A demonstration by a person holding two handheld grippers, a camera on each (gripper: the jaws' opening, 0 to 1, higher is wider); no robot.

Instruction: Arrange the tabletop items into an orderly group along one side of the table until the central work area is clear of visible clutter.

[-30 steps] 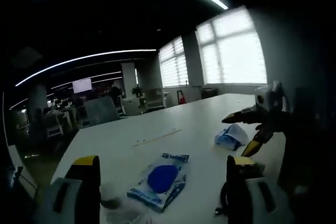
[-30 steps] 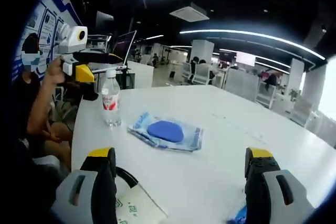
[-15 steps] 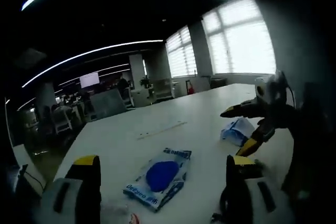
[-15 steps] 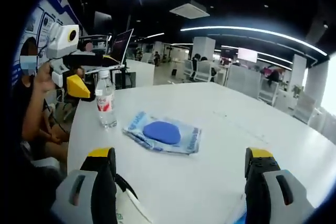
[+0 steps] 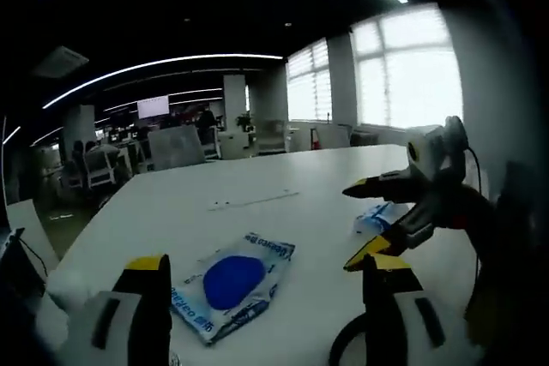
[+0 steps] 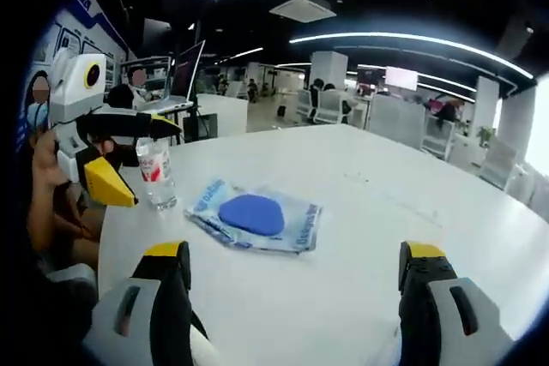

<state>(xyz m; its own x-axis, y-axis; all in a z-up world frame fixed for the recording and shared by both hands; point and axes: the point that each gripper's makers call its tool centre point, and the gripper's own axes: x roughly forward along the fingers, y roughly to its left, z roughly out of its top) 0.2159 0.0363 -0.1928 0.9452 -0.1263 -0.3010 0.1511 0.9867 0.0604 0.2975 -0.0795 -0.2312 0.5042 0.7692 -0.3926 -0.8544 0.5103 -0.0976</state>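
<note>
White table (image 6: 360, 212), red-labelled bottle (image 6: 155, 174)

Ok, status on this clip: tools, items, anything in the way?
Both tools open, empty: left, right. Blue packet mid-table, untouched. Bottle at the edge by the left tool. Nothing blocking.

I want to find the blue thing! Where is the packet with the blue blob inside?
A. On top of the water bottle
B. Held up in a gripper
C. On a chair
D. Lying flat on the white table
D: the packet lies flat on the white table, beside the water bottle.
</note>
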